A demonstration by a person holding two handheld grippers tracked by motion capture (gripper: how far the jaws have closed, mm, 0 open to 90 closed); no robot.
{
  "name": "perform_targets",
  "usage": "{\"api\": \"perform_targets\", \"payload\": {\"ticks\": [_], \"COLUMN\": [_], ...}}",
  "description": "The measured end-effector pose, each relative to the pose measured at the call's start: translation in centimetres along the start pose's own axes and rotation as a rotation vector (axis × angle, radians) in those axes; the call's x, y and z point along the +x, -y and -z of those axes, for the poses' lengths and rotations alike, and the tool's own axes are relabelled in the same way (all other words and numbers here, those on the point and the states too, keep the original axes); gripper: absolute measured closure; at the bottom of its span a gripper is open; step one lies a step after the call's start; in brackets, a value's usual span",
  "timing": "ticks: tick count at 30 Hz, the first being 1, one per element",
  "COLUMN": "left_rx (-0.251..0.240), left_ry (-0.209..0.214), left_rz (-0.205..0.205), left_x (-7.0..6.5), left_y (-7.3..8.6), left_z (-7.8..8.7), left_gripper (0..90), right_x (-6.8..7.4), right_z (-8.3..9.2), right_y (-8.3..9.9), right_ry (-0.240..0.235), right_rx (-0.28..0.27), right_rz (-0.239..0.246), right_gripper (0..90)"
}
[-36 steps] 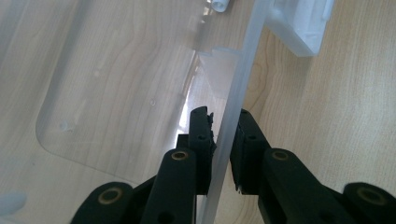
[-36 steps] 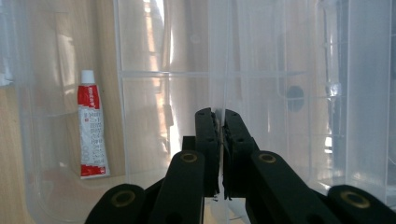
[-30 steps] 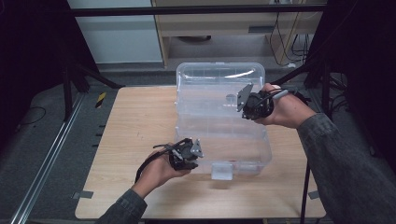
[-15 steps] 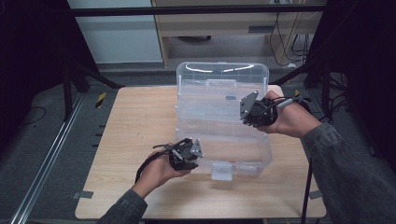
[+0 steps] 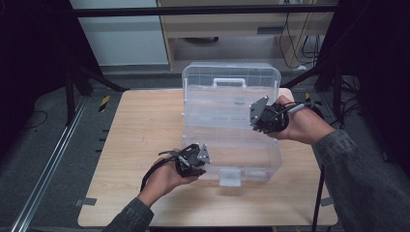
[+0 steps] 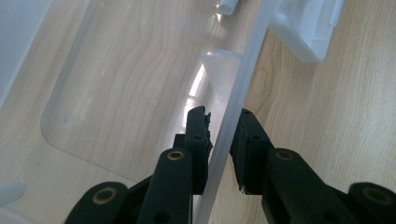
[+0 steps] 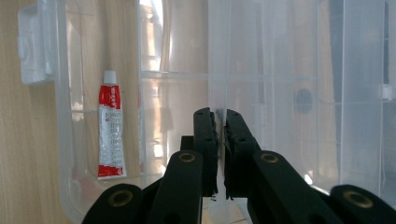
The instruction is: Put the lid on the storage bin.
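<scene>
A clear plastic storage box (image 5: 251, 154) stands on the wooden table (image 5: 140, 135) with its lid (image 5: 227, 104) raised. A red and white tube (image 7: 110, 126) lies inside, seen through the plastic in the right gripper view. My left gripper (image 5: 200, 157) is at the box's near left corner. Its jaws (image 6: 223, 114) are shut on the thin front wall (image 6: 243, 70), one pad inside and one outside. My right gripper (image 5: 258, 113) is at the lid's right side. It (image 7: 218, 114) is shut on a thin edge of the lid.
A white latch (image 5: 230, 176) sticks out from the box's front wall, close to the left gripper. The lid carries a white handle (image 5: 229, 81) at its top. Bare table lies to the left of the box. Dark frame legs and cables stand around the table.
My right hand has come slightly down and nearer with the lid's edge in its jaws, so the lid leans a little further forward. The left hand has kept still.
</scene>
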State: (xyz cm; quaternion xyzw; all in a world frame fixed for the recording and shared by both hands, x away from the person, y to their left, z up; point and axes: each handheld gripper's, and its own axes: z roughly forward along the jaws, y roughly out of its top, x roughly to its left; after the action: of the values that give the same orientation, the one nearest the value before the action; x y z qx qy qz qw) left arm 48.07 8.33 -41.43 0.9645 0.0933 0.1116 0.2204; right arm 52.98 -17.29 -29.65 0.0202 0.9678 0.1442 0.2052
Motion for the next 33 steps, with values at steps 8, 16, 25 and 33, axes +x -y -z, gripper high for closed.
{"api": "perform_targets", "payload": {"ticks": [8,16,25,33], "left_rx": [0.008,0.002,-0.01,-0.005], "left_ry": [-0.005,-0.007,-0.008,-0.026], "left_rz": [0.012,0.013,0.015,0.004], "left_x": [-0.3,-0.4,-0.4,-0.7], "left_y": [-0.3,-0.2,-0.1,-0.2], "left_z": [-0.1,-0.2,-0.2,-0.3], "left_gripper": [77.3,77.0,76.6,75.8], "right_x": [0.4,1.4,2.2,2.6], "right_z": [0.0,0.1,0.0,-0.1], "right_y": [-0.1,0.2,0.6,0.8], "right_ry": [-0.001,-0.013,-0.02,-0.025], "right_rx": [0.015,0.01,0.0,-0.002], "right_rz": [0.02,0.027,0.019,0.023], "right_gripper": [86.4,86.2,86.0,85.3]}}
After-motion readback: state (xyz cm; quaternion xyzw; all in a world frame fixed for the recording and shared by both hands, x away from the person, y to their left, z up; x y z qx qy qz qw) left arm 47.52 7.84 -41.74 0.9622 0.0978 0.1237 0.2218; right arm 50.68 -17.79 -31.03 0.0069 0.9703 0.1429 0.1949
